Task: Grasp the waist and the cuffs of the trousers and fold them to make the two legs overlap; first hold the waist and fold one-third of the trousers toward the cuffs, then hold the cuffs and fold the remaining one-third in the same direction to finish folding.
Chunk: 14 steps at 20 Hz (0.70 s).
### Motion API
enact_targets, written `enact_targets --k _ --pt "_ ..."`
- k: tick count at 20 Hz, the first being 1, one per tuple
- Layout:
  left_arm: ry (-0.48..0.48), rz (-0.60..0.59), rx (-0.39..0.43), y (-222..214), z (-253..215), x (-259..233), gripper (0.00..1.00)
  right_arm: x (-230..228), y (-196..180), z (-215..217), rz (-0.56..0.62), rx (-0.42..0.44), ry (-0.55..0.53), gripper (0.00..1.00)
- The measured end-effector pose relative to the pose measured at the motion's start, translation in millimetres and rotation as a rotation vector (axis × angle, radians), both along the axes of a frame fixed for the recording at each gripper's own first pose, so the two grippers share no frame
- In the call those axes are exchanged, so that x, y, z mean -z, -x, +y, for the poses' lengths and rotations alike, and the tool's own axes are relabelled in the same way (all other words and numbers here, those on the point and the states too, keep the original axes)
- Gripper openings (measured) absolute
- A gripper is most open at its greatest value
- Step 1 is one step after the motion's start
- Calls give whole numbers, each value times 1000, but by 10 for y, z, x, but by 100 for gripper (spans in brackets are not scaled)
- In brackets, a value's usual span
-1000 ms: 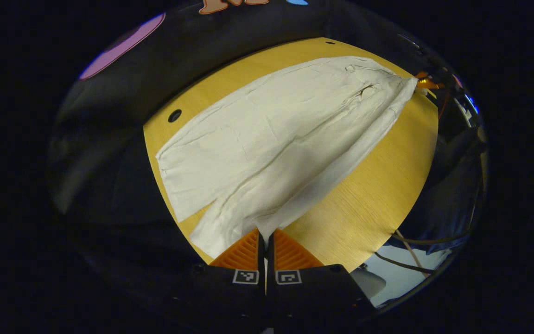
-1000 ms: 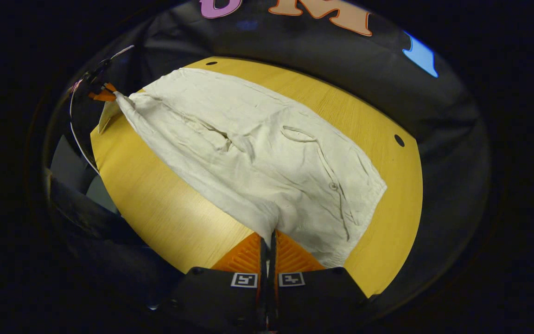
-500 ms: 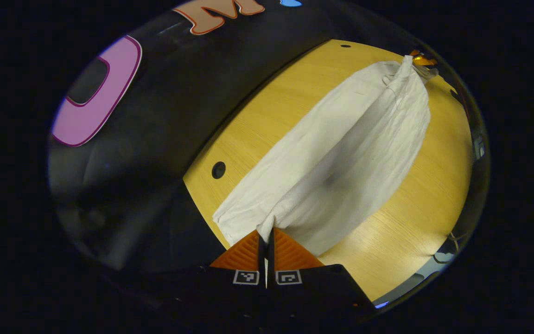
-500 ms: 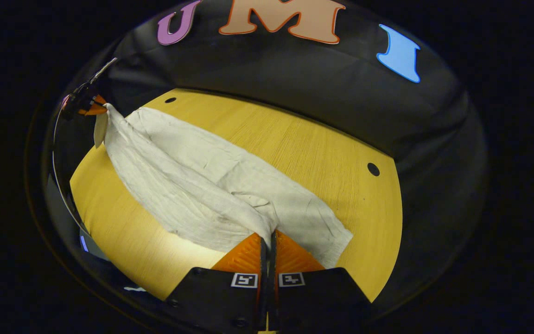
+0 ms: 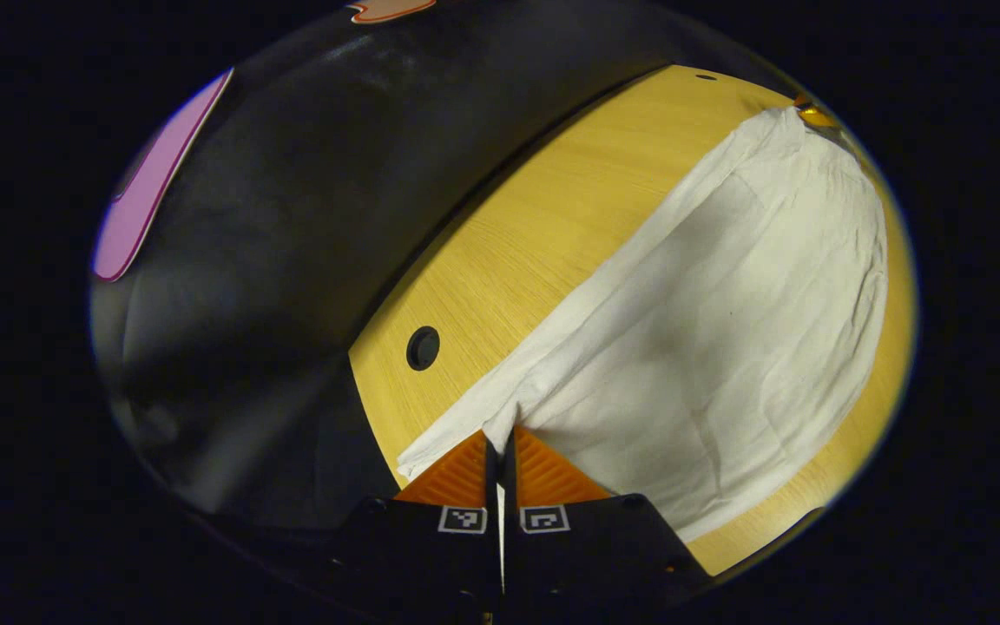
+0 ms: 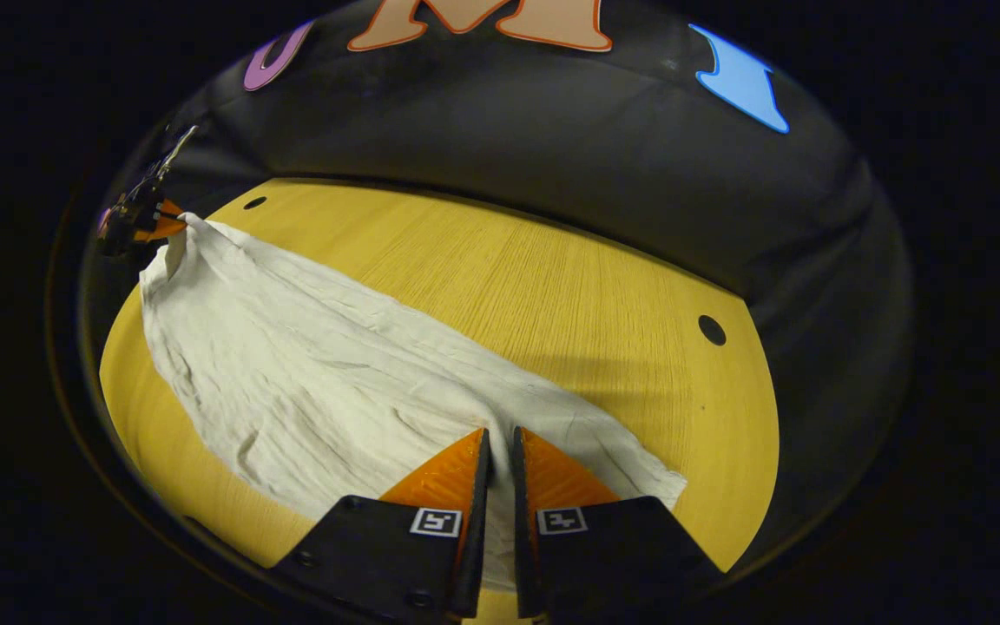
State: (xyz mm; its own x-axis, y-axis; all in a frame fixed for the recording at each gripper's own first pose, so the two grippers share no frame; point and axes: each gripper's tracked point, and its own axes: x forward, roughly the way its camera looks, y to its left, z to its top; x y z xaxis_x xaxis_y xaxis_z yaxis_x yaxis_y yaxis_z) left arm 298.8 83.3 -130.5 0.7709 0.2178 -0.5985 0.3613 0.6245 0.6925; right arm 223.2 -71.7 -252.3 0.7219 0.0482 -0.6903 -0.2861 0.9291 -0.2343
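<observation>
Clearly, we held pale trousers [image 5: 726, 347] stretched between two grippers over a round yellow worktop [image 5: 517, 252]. Our left gripper [image 5: 500, 434] had its fingers pinched closed on one end of the cloth at six o'clock in the left gripper view. Our right gripper [image 6: 498, 434] showed a thin gap between its fingers, with cloth gathered at their tips, so we could not tell whether it still gripped.

We judged the main risk to be a slipping right-hand end: if that hold was loose, the upper layer would sag and the legs would not lie one over the other. Pulling unevenly could also skew the long fold.

In the right gripper view the trousers lay from ten o'clock to five o'clock, close to the near rim, so cloth could droop off the edge. Bare worktop lay open toward twelve and two o'clock, up to the black booth wall [image 6: 552, 130].
</observation>
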Motion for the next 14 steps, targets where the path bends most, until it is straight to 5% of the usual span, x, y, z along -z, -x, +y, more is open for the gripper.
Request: enact_targets --k 2,3,4,5,7,14 --pt "18 -26 -23 -59 0 83 0 39 -101 -35 -9 55 -36 29" --pt "27 -46 -38 -72 19 100 0 5 -130 -59 -18 68 -60 55" --pt "45 -63 -48 -79 -5 105 15 -23 -169 -57 -33 82 -85 81" --pt "63 -79 -65 -42 -13 148 43 -75 -179 -53 -51 99 -107 94" --pt "81 -175 -96 -50 -23 24 100 -212 -198 -83 -96 133 -158 97" --pt "336 -322 -50 122 -414 -237 98 -647 294 -473 -123 328 -428 94"
